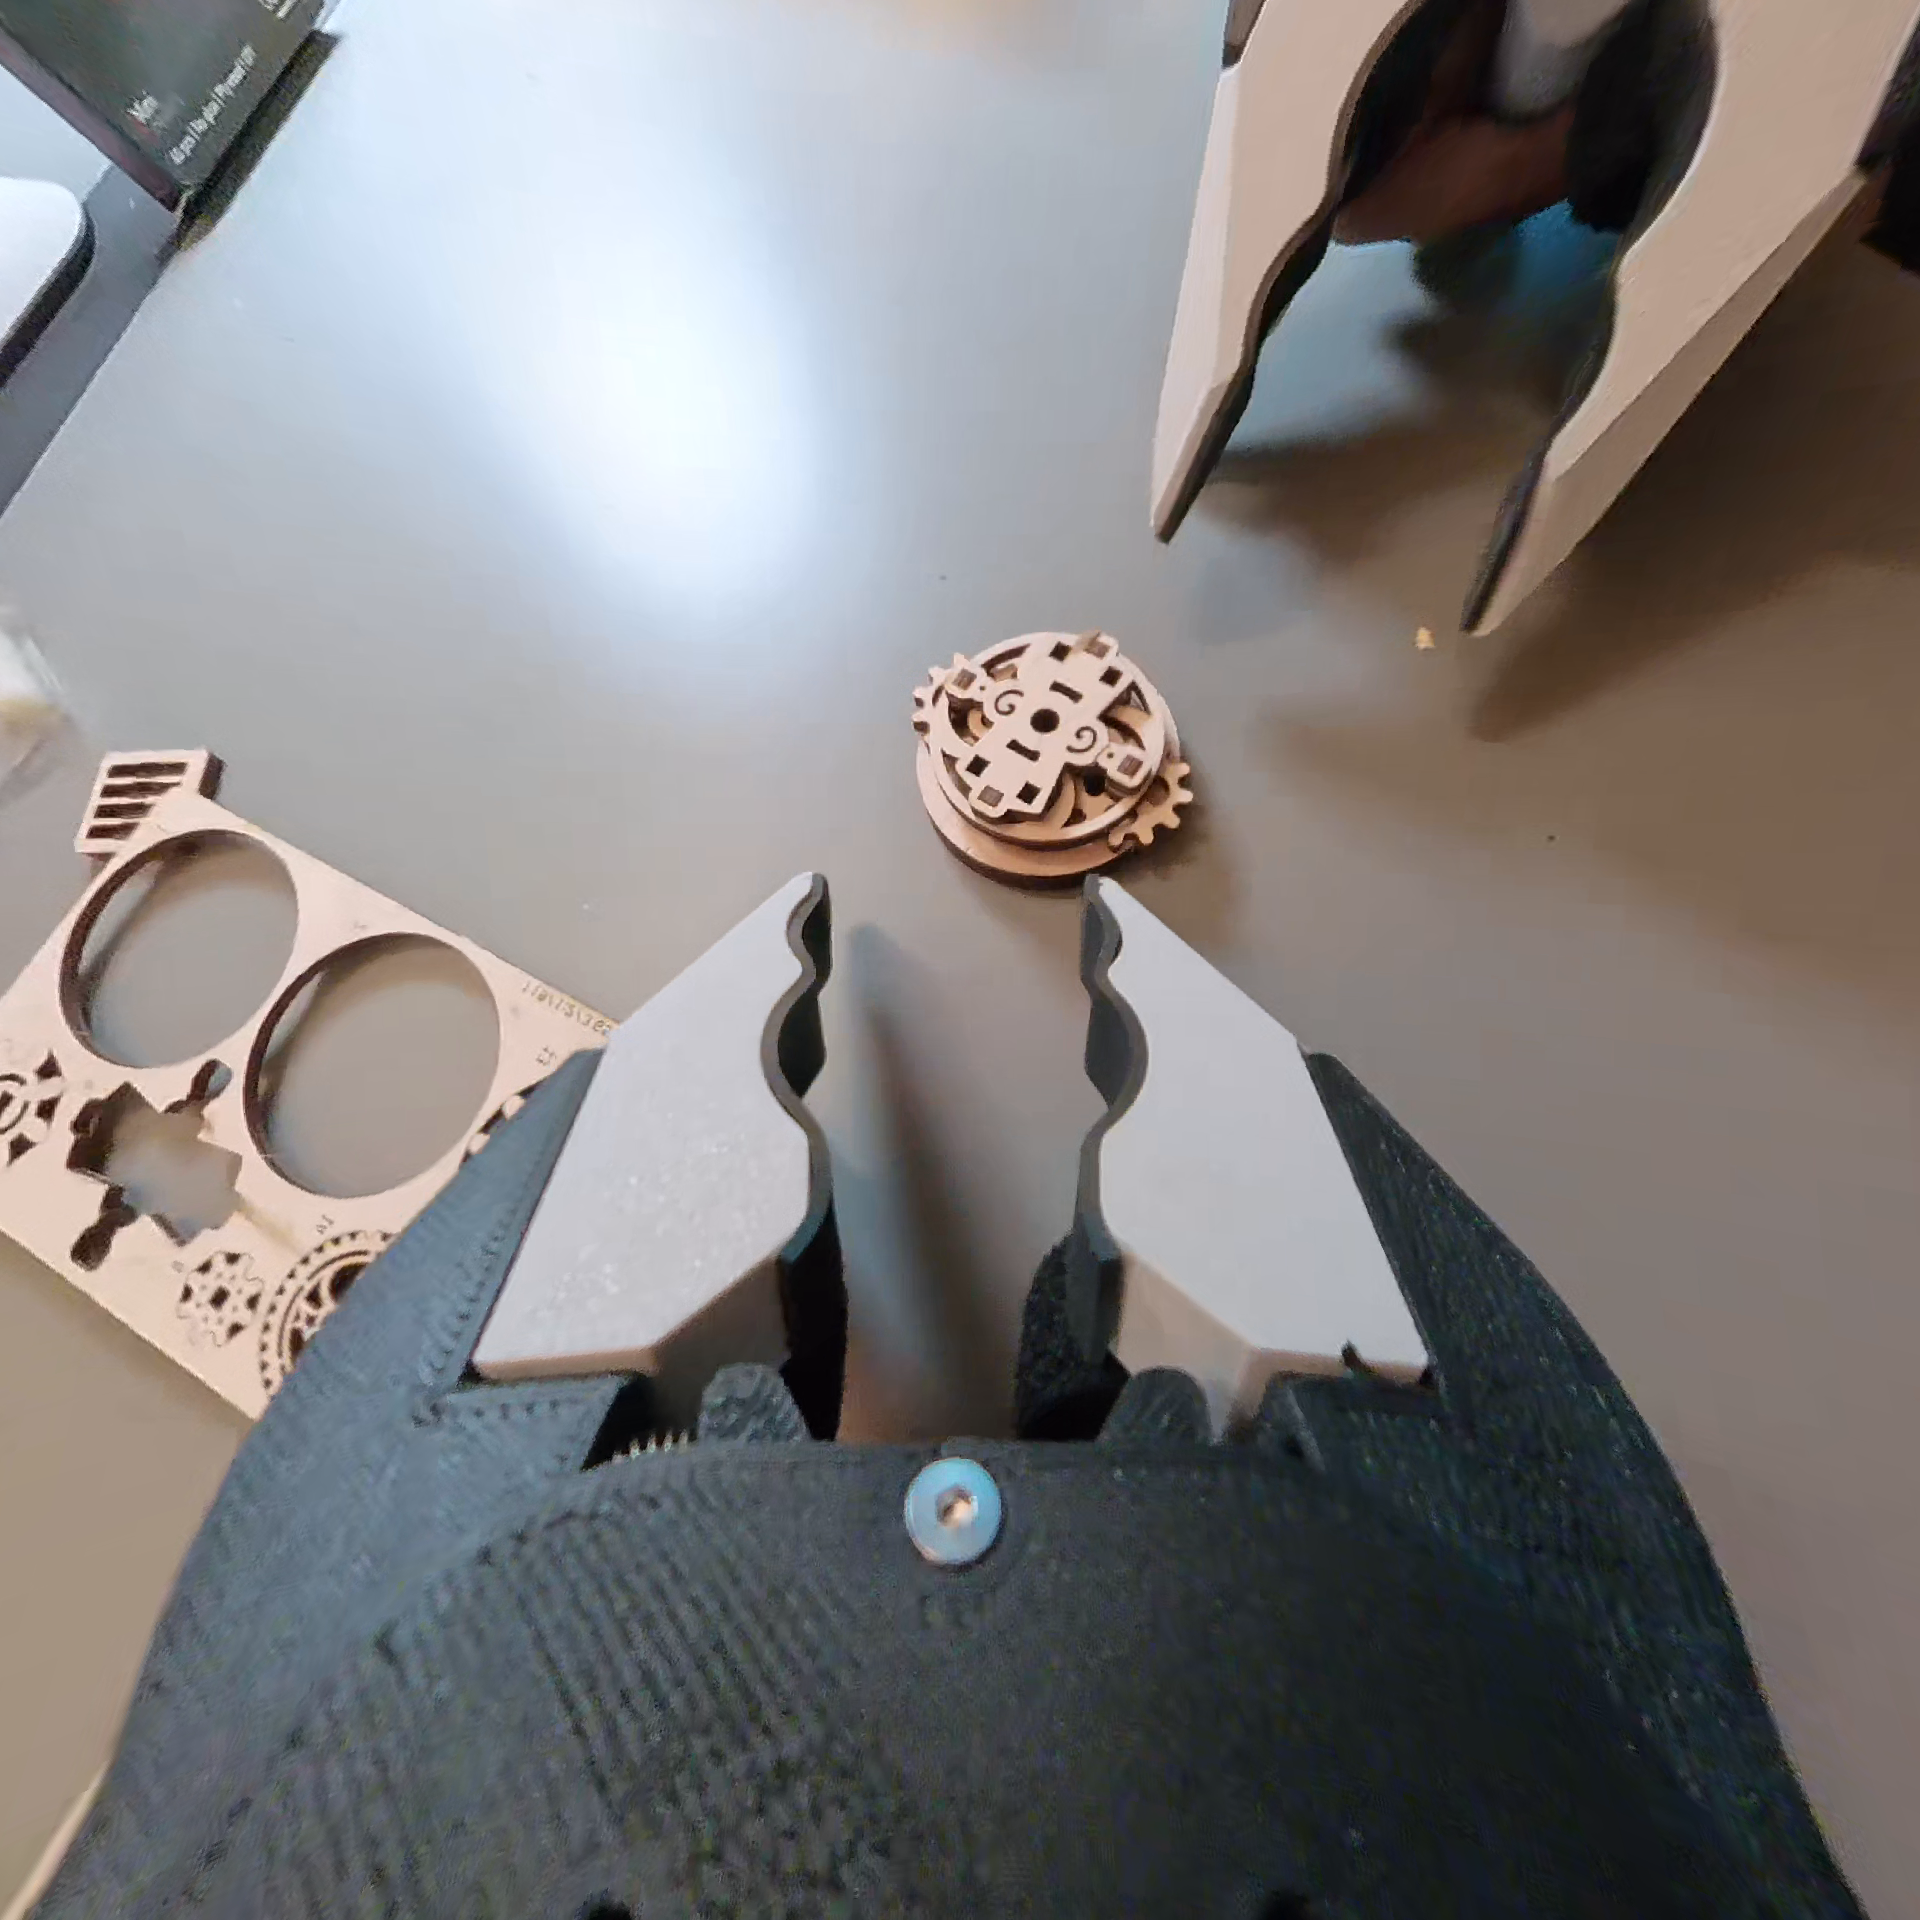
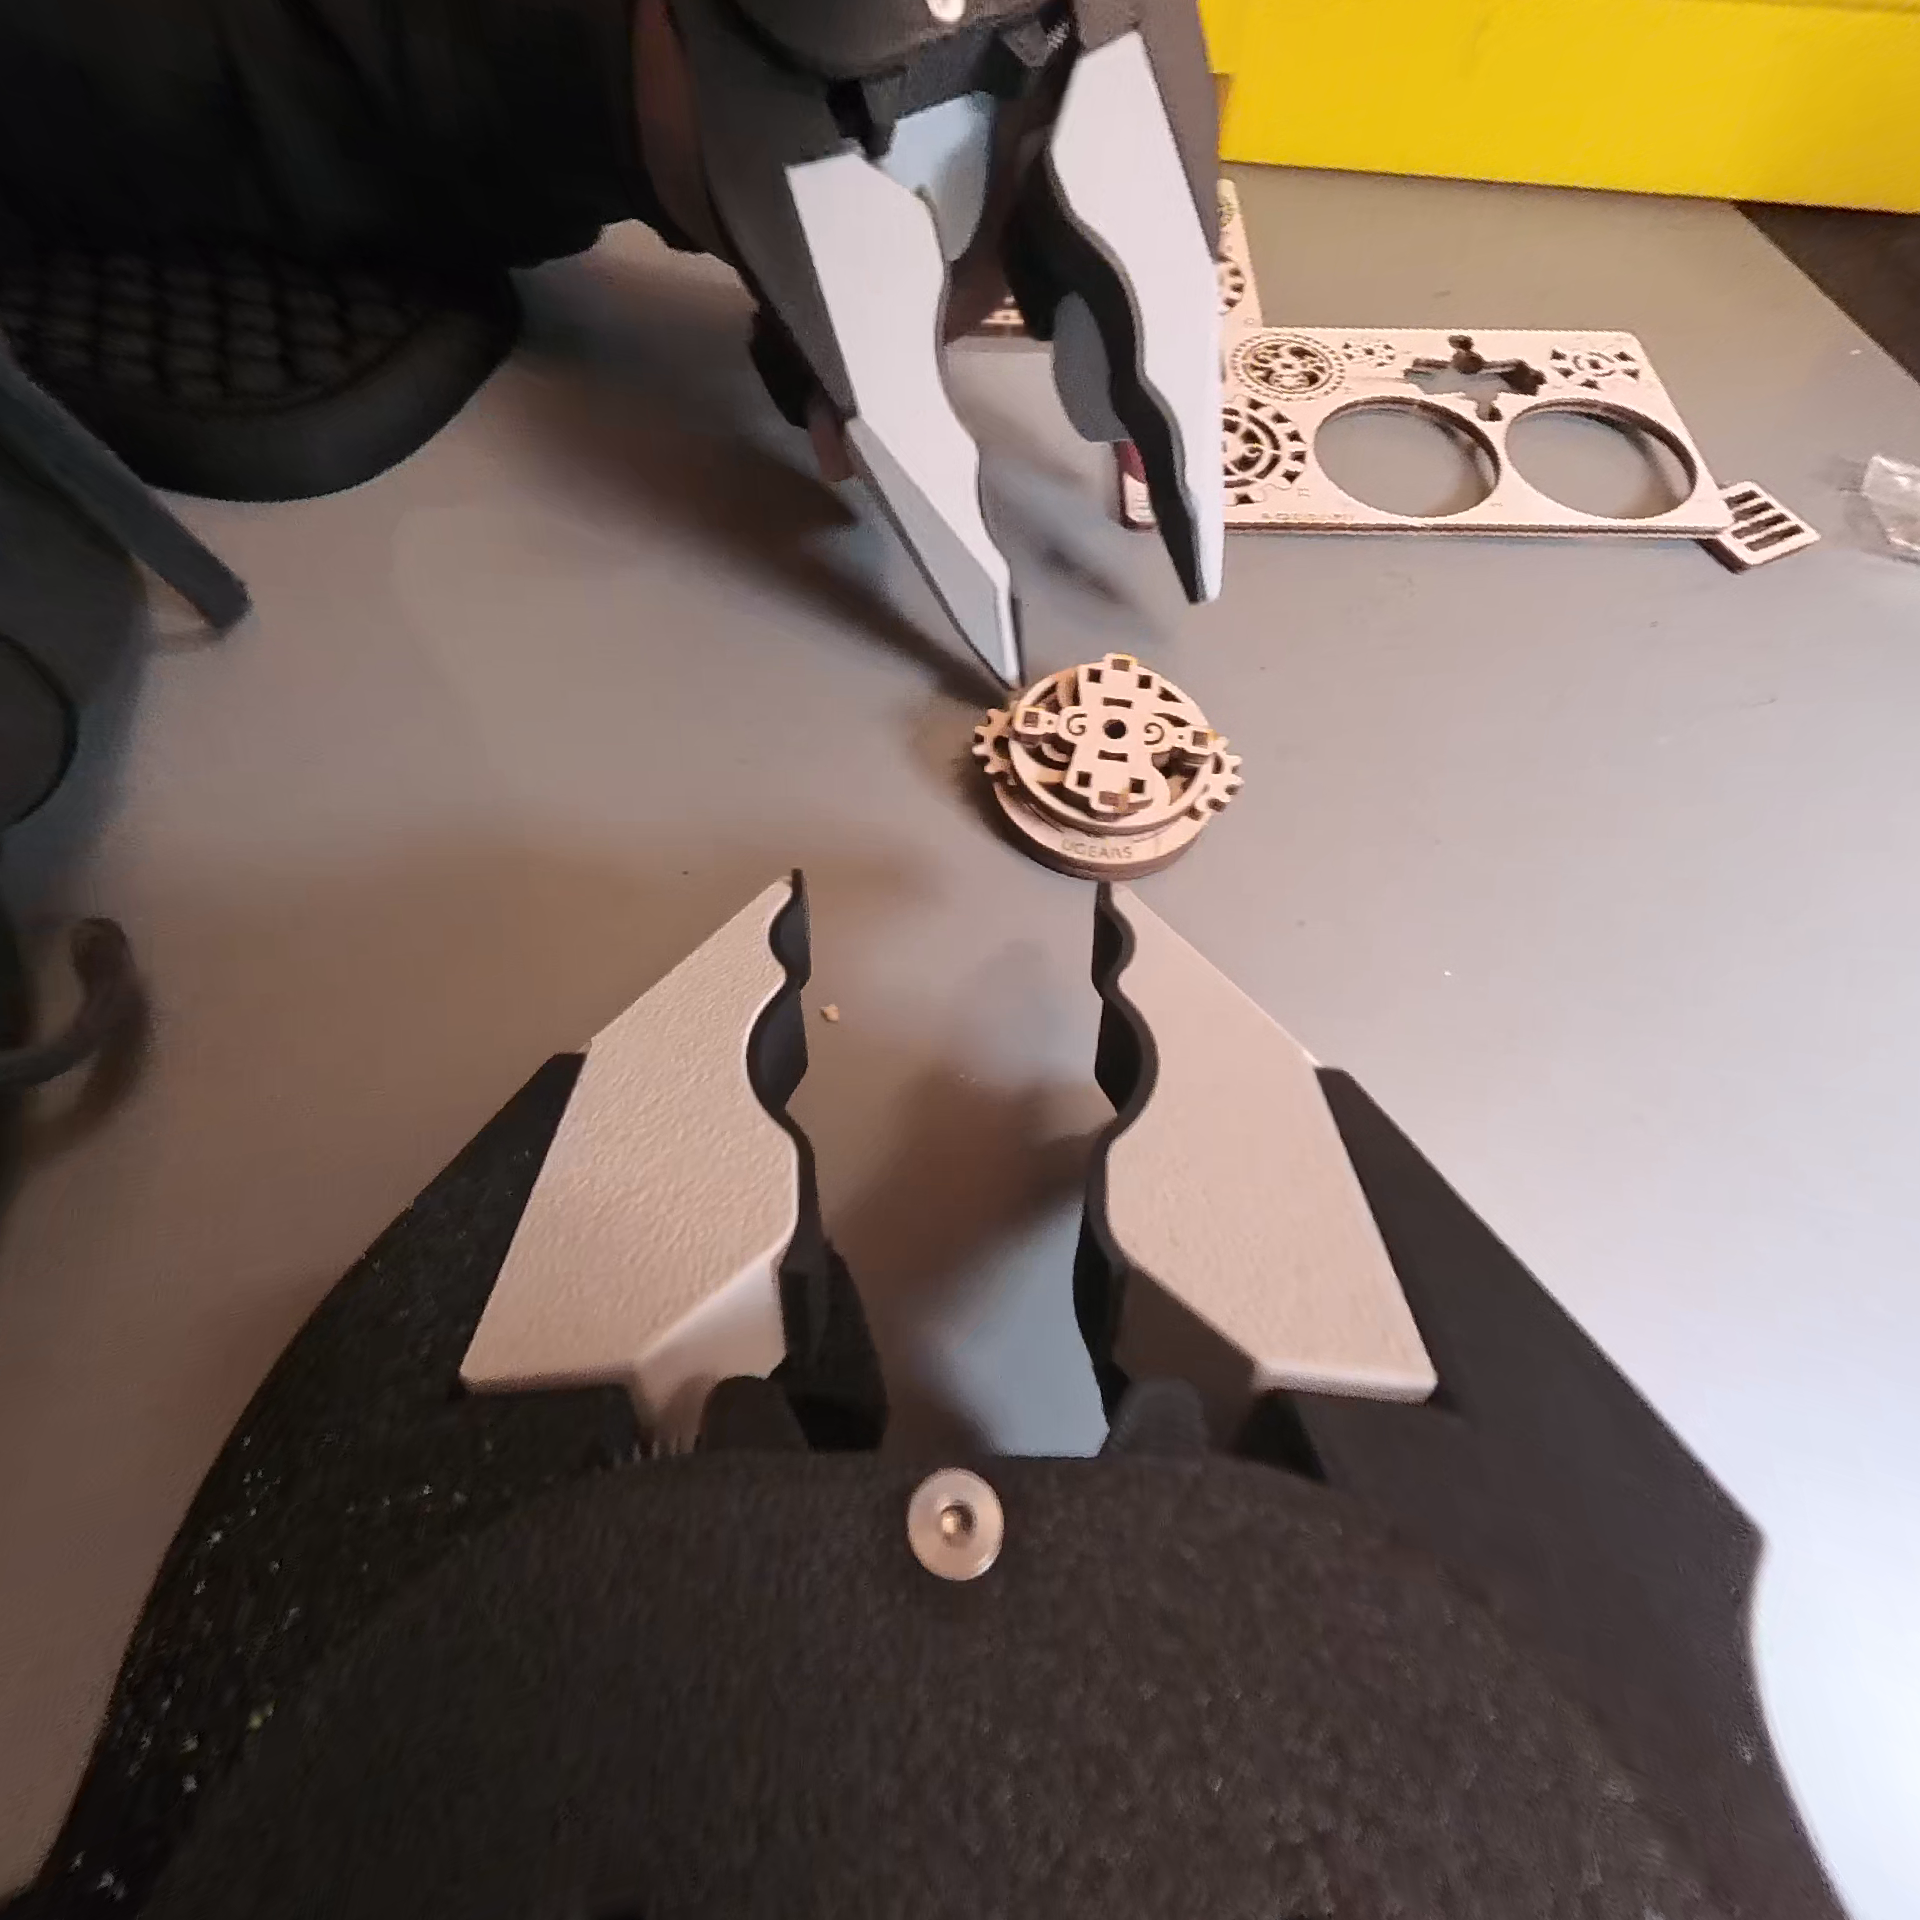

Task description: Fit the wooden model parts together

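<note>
1. Small round wooden gear model [image 1: 1049,764], pale layered plywood with a cross-shaped top plate and little cogs at its rim, lies flat on the grey table [image 1: 623,416], held by nothing.
2. Left gripper [image 1: 954,902], grey fingers on a black body: jaws apart, empty, tips just short of the model.
3. Right gripper [image 2: 945,899]: jaws apart, empty, near the model's opposite side.
4. Flat plywood parts sheet [image 1: 208,1018] with two round cut-outs lies to the left gripper's left, well apart from the model.
</note>
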Demonstrator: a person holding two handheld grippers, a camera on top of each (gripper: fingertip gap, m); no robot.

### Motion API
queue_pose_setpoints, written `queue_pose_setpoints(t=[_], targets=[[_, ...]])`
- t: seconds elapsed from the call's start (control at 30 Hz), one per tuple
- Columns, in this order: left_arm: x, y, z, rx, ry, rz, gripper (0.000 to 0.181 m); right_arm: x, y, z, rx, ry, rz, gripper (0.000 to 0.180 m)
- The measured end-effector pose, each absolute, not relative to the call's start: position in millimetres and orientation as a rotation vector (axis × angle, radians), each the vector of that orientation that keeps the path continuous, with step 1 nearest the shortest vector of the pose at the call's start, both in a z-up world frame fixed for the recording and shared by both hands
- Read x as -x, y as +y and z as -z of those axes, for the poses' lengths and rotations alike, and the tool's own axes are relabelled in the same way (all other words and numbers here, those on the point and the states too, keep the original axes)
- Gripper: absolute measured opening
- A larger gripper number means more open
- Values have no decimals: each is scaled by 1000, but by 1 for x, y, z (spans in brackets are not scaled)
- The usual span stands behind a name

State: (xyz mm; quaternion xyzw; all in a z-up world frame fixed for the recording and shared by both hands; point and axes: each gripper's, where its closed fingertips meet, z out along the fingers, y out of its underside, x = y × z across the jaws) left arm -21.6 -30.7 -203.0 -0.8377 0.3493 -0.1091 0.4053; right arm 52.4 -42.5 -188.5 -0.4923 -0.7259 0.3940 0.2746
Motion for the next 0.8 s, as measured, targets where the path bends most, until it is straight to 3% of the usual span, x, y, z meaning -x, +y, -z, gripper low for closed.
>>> queue_pose_setpoints(t=[0.27, 0.8], targets=[[-1, -30, 202, 2197, 701, 454, 76, -47, -29, 184, 1358, -1861, -1034, 49], [-11, -26, 205, 2169, 759, 448, 52, -44, -22, 178, 1350, -1800, -1033, 42]])
